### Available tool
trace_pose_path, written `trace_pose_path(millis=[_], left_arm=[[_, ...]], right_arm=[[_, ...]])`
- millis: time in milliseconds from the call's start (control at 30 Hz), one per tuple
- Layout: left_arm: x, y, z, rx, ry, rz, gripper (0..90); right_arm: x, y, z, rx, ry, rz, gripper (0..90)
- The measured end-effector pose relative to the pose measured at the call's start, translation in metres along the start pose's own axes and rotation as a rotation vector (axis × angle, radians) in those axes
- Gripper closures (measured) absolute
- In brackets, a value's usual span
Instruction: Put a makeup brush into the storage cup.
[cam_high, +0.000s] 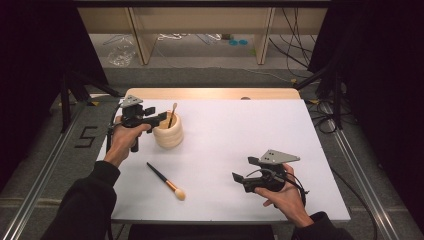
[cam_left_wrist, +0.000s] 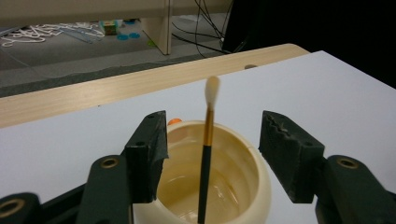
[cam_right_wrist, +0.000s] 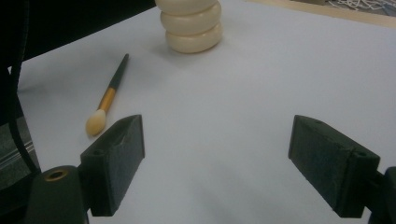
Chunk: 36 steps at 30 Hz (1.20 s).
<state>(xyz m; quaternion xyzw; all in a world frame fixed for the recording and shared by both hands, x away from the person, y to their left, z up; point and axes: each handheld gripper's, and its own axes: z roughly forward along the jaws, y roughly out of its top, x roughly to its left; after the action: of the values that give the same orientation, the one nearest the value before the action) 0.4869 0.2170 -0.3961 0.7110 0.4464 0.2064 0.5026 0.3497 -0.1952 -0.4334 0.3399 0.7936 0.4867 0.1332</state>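
Left gripper (cam_left_wrist: 212, 156) wide apart, brush (cam_left_wrist: 206, 163) upright between jaws untouched, standing in cream holder (cam_left_wrist: 247, 196)

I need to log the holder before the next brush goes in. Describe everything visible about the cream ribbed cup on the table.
The cup is a cream, glossy holder that looks like ceramic or plastic, its outer wall formed of stacked rounded rings. It stands upright on the white table, towards the far left. Its mouth is open and the inside looks smooth and bare apart from one brush standing in it, bristles up, leaning on the rim. The left gripper hovers at the rim, jaws apart either side of the brush; whether they touch the cup cannot be told.
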Motion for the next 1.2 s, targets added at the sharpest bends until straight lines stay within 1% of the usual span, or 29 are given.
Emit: trace_pose_path(millis=[100, 167, 233, 300, 333, 367, 400, 433, 467, 500, 533, 567, 600, 667, 700, 767, 800, 833, 867, 900, 933, 1033, 1067, 1100, 1200], left_arm=[[-0.005, 0.001, -0.006, 0.012, -0.029, 0.020, 40.1], [-0.011, 0.001, -0.009, 0.011, -0.051, 0.023, 38.7], [-0.017, 0.001, -0.013, 0.017, -0.065, 0.042, 37.9], [-0.022, 0.001, -0.018, 0.021, -0.081, 0.068, 37.5], [-0.024, 0.001, -0.020, 0.023, -0.089, 0.075, 36.7], [-0.027, 0.001, -0.023, 0.022, -0.095, 0.095, 36.4], [-0.029, 0.000, -0.026, 0.025, -0.106, 0.098, 36.4], [-0.032, -0.002, -0.029, 0.034, -0.118, 0.110, 36.2], [-0.034, -0.004, -0.032, 0.042, -0.118, 0.126, 36.0], [-0.035, -0.006, -0.033, 0.045, -0.122, 0.118, 36.0], [-0.036, -0.008, -0.035, 0.052, -0.129, 0.133, 36.0], [-0.037, -0.011, -0.038, 0.058, -0.138, 0.140, 35.9], [-0.038, -0.013, -0.039, 0.064, -0.144, 0.134, 35.9], [-0.040, -0.017, -0.043, 0.070, -0.154, 0.153, 35.9], [-0.041, -0.019, -0.045, 0.079, -0.160, 0.151, 35.9], [-0.043, -0.022, -0.048, 0.087, -0.166, 0.164, 35.8], [-0.043, -0.024, -0.049, 0.085, -0.174, 0.176, 35.7], [-0.044, -0.025, -0.050, 0.102, -0.180, 0.176, 35.6], [-0.045, -0.026, -0.052, 0.111, -0.179, 0.184, 35.5], [-0.045, -0.027, -0.052, 0.114, -0.189, 0.197, 35.5], [-0.045, -0.028, -0.053, 0.127, -0.205, 0.193, 35.3], [-0.046, -0.034, -0.055, 0.146, -0.211, 0.210, 34.6], [-0.047, -0.036, -0.055, 0.152, -0.220, 0.217, 34.2], [-0.048, -0.037, -0.055, 0.165, -0.218, 0.220, 34.0], [-0.050, -0.044, -0.055, 0.187, -0.226, 0.242, 33.3]], right_arm=[[0.000, 0.000, 0.000, 0.001, 0.000, 0.001, 19.4], [0.000, 0.000, 0.000, 0.001, 0.001, 0.001, 19.4], [0.000, 0.000, 0.000, 0.000, 0.000, 0.000, 19.4], [0.000, -0.001, 0.002, -0.020, 0.012, 0.002, 19.4], [-0.001, -0.001, 0.002, -0.018, 0.012, 0.001, 19.4], [0.000, 0.000, 0.000, -0.004, 0.005, 0.001, 19.4], [0.000, 0.000, 0.001, -0.006, 0.005, 0.001, 19.4], [0.000, 0.000, 0.001, -0.006, 0.005, 0.001, 19.4], [0.000, 0.000, 0.000, 0.000, 0.001, 0.000, 19.4], [0.000, 0.000, 0.000, 0.000, 0.001, 0.001, 19.4], [0.000, 0.000, 0.000, 0.000, 0.000, 0.000, 19.4], [0.000, 0.000, 0.000, 0.001, 0.000, 0.000, 19.4], [0.000, 0.000, 0.000, 0.001, 0.001, 0.002, 19.4], [0.000, 0.000, 0.000, 0.002, 0.000, 0.003, 19.5], [0.000, 0.000, 0.000, 0.002, 0.001, 0.003, 19.5], [0.000, 0.000, 0.000, 0.003, 0.000, 0.002, 19.5], [0.000, 0.000, 0.002, -0.011, 0.010, 0.001, 19.4], [0.000, 0.000, 0.001, 0.002, 0.011, 0.001, 19.5], [0.000, 0.000, 0.001, 0.001, 0.012, 0.001, 19.5], [0.000, 0.000, 0.001, 0.002, 0.011, 0.001, 19.4], [0.000, 0.000, 0.001, 0.002, 0.012, 0.001, 19.5], [0.001, 0.000, 0.000, 0.000, 0.018, 0.003, 19.5], [0.001, 0.000, 0.001, -0.003, 0.015, 0.001, 19.5], [0.001, 0.000, 0.000, -0.005, 0.008, 0.002, 19.5], [0.001, 0.000, 0.000, -0.002, 0.011, 0.000, 19.5]])
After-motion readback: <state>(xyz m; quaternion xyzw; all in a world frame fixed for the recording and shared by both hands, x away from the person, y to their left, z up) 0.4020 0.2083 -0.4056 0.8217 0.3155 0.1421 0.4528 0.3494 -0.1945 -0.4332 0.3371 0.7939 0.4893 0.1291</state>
